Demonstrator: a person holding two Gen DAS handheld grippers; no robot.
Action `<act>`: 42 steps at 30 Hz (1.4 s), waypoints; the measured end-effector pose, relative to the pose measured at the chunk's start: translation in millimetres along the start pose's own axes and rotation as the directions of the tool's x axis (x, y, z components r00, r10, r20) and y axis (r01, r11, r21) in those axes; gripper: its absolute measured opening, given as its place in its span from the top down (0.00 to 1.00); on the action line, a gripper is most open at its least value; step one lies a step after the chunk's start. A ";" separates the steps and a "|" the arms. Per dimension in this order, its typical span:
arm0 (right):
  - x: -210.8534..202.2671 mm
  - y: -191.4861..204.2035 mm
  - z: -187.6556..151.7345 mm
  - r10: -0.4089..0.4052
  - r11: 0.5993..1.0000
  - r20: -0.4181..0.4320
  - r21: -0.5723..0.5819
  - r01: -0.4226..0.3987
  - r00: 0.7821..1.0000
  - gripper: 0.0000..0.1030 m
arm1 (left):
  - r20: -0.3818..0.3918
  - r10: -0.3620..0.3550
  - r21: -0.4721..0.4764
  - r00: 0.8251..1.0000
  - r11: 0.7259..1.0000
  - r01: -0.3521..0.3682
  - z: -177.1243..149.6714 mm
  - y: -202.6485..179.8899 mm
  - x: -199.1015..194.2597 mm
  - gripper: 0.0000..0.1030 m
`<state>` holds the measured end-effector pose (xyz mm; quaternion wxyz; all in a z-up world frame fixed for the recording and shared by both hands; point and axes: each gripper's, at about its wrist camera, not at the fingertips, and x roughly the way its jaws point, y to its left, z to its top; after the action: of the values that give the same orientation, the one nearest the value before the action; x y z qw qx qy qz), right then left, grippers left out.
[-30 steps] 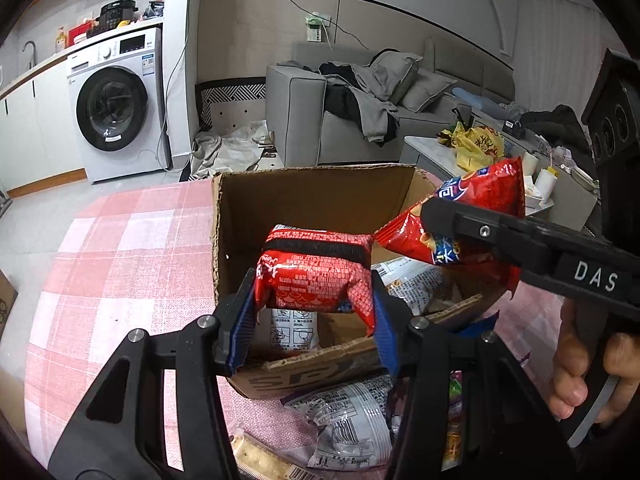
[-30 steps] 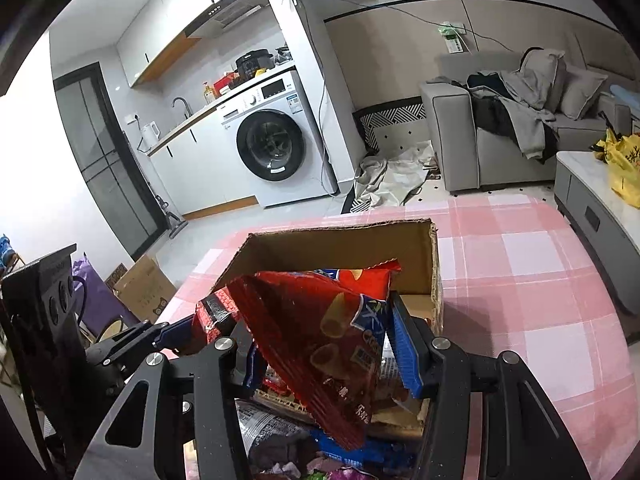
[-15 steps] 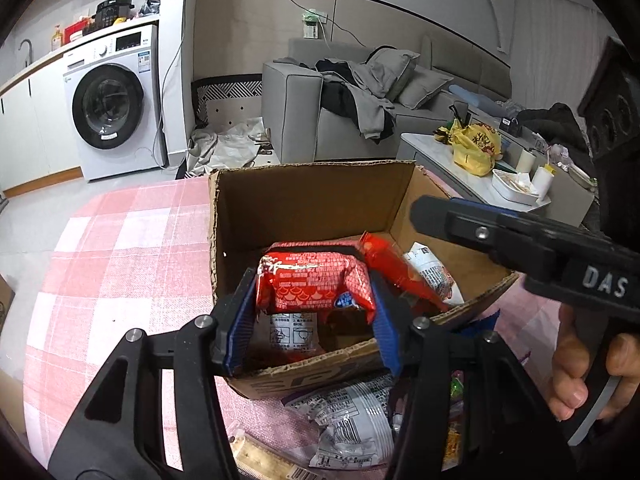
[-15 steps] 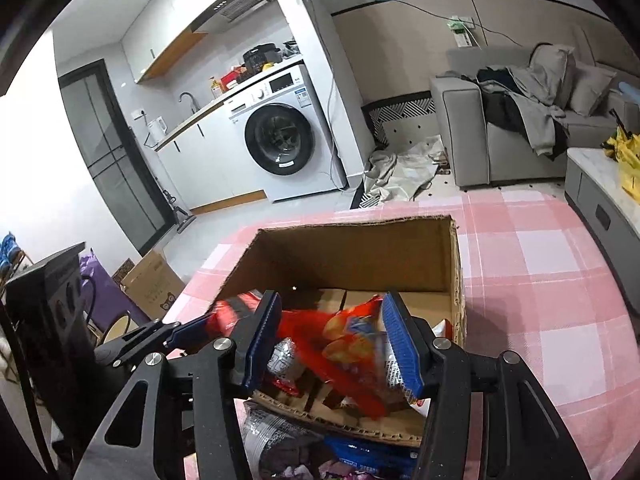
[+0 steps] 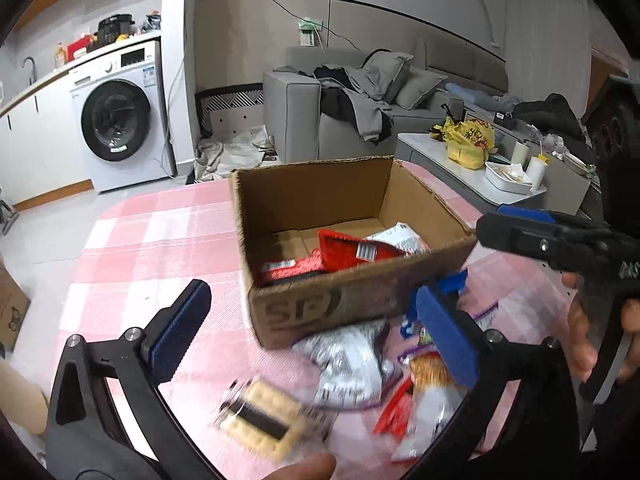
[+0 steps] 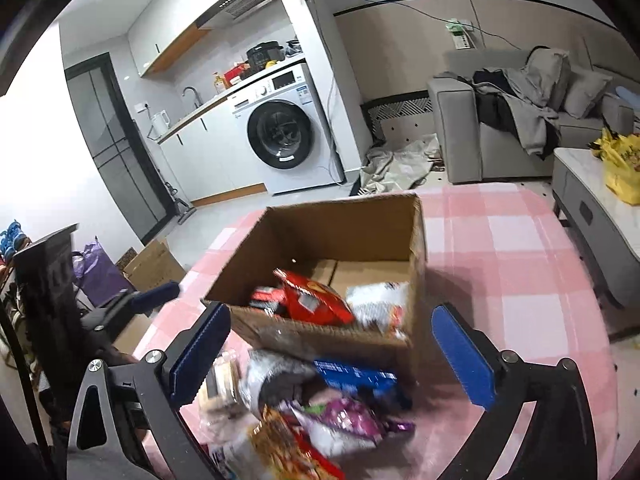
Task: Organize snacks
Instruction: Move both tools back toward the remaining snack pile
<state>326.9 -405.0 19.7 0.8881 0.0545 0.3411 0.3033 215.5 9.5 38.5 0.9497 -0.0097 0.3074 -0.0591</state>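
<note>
My left tool (image 5: 316,332) is opening, its blue pads spread wide with nothing between them, hanging over the loose snacks on the pink checked bench (image 5: 152,240). My right tool (image 6: 332,356) is opening too, equally empty, above the same heap. Just ahead of both stands the cardboard box (image 5: 320,308), open at the top. Inside it lie a red chip bag (image 5: 352,254), a red noodle pack (image 5: 288,270) beside it and a white packet (image 5: 400,236) towards the right wall. In front of the box, on the bench, sit a silver packet (image 5: 348,360), a blurred biscuit pack (image 5: 260,416), a blue packet (image 6: 352,374) and a purple one (image 6: 348,420).
</note>
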 end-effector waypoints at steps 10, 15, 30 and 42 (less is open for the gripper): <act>-27.0 -3.8 -44.5 -0.013 1.000 -0.050 0.001 0.013 0.999 0.00 | -0.028 0.045 0.013 0.999 0.999 -0.044 -54.3 18.1 -49.9 0.00; -30.2 1.0 -55.5 -0.019 1.000 -0.068 -0.010 0.018 0.998 0.00 | -0.047 0.048 0.002 0.998 0.999 -0.048 -67.1 24.0 -53.9 0.00; -3.4 27.6 -81.5 -0.005 0.993 -0.246 -0.119 -0.025 0.969 0.00 | -0.120 0.037 0.042 0.992 0.999 -0.032 -74.5 5.9 -35.6 0.00; 10.5 54.7 -96.8 0.079 0.976 -0.299 -0.173 -0.135 0.951 0.00 | -0.191 0.026 0.020 0.981 1.000 -0.023 -91.2 17.4 -20.6 0.00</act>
<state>243.7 -365.3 -43.4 0.8116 -0.0578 0.4336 0.3873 147.4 30.8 -24.4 0.9165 0.0082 0.3967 -0.0509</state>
